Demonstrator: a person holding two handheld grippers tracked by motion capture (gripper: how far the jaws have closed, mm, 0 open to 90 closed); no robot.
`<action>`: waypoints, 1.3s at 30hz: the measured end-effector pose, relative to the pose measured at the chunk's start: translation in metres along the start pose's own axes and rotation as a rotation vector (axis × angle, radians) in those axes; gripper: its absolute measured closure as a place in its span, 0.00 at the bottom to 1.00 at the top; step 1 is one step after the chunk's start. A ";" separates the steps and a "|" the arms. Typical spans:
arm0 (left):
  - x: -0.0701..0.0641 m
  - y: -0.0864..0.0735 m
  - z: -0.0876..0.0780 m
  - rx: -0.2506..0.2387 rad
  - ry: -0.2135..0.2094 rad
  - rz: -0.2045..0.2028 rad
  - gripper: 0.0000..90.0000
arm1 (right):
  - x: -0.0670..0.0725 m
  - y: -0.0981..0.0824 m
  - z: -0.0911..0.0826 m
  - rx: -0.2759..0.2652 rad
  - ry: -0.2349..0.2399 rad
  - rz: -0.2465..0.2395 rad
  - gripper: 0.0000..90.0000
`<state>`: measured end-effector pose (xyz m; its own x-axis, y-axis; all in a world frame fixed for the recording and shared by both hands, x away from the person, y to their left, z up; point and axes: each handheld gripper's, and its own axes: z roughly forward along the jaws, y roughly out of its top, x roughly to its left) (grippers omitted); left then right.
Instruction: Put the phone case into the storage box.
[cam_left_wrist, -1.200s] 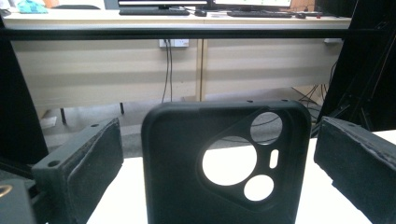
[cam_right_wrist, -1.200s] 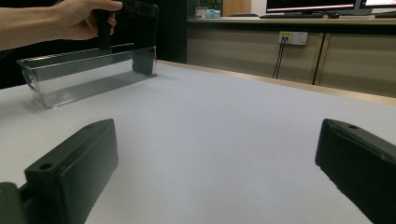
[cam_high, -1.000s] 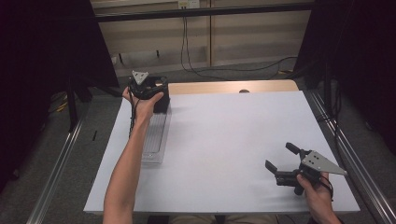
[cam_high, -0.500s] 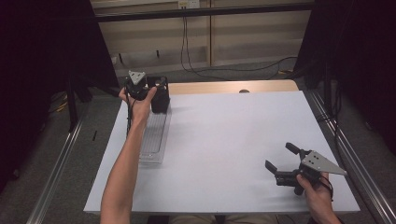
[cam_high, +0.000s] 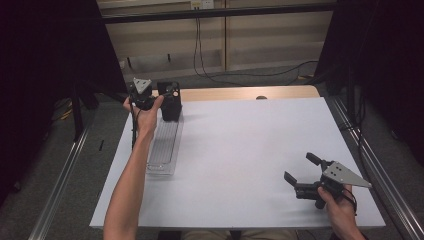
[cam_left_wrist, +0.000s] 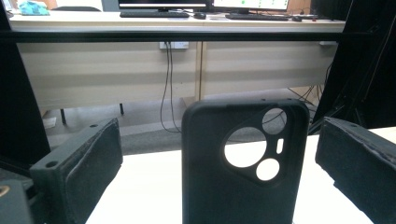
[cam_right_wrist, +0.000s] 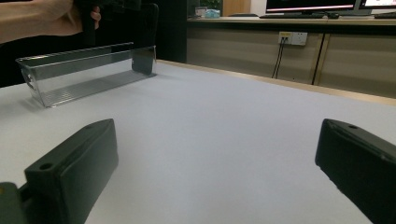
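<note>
Left tool (cam_high: 167, 100) sitting wide around upright black phone case (cam_left_wrist: 243, 163) at far end of clear tray (cam_high: 162, 147), jaws flanking it, likely lining up a grasp; right tool (cam_high: 300, 172) wide, idling on bench (cam_high: 240, 150)

L gripper (cam_high: 162, 96) w/ hand (cam_high: 145, 114) has drawn back toward the table's far-left corner since 1 s ago, when it sat lower over the tray's far end. Black phone case (cam_left_wrist: 243, 163) now stands upright btwn its wide-apart jaws, touching neither pad, at the far end of the tray (cam_high: 164, 145). L forearm reaches further out along the tray.
</note>
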<state>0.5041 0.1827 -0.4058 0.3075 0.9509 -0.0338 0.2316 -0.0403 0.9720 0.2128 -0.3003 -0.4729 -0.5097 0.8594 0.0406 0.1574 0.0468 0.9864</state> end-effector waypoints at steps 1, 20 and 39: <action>0.000 -0.001 -0.001 -0.003 -0.004 -0.003 0.01 | 0.000 0.000 0.000 0.004 0.000 0.002 0.00; 0.001 -0.008 -0.022 -0.017 -0.095 0.005 0.02 | -0.001 -0.001 0.002 0.006 -0.008 0.015 0.00; -0.013 -0.006 -0.047 -0.051 -0.214 0.006 0.01 | -0.001 0.001 0.000 0.001 -0.022 0.012 0.00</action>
<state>0.4550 0.1847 -0.3999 0.4991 0.8636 -0.0712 0.1835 -0.0251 0.9827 0.2139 -0.3013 -0.4725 -0.4890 0.8709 0.0489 0.1639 0.0367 0.9858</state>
